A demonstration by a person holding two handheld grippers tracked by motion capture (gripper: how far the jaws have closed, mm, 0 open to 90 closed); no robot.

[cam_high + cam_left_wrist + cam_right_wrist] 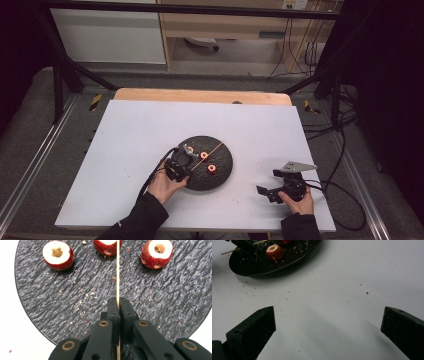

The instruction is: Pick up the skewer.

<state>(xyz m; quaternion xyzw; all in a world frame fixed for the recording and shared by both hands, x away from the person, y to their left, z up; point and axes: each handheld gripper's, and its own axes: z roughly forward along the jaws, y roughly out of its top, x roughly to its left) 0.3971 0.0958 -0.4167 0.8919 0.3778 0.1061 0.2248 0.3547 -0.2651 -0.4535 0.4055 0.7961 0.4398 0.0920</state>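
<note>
The left gripper [117, 302] is clamped on a thin wooden skewer [117, 270] over the dark round plate [62, 302]. On the plate lie 3 cored red fruit pieces [58, 255], with the skewer touching the middle 1, amid scattered crumbs. The right gripper [328, 325] hovers with jaws wide over bare white table [140, 125], well apart from the plate's rim, with open room all around.
</note>
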